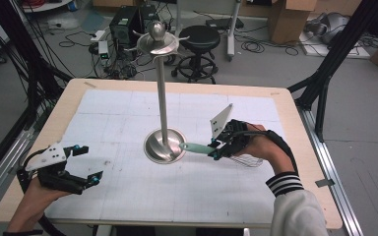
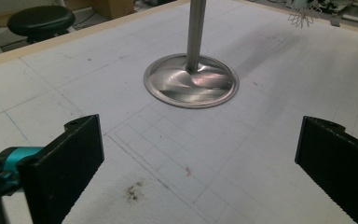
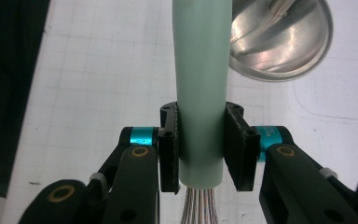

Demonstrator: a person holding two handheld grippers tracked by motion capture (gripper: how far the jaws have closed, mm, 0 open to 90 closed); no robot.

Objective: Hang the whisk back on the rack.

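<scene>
A steel stand (image 1: 162,93) with a round base (image 1: 164,146) and hooks at its top rises from the middle of the white mat. My right gripper (image 1: 215,149) is shut on the pale green handle (image 3: 200,79) of a whisk (image 1: 197,147); the handle points toward the base and its wire loops (image 1: 248,161) trail behind under the hand. In the right gripper view both pads (image 3: 168,149) press the handle just above the wires. My left gripper (image 1: 86,164) sits open at the front left of the table, jaws wide apart and empty, facing the base (image 2: 191,80).
The white gridded mat (image 1: 128,187) covers a wooden table (image 1: 74,91). Beyond the far edge stand a black stool (image 1: 199,42), computer boxes and cables on the floor. Black frame legs flank both sides.
</scene>
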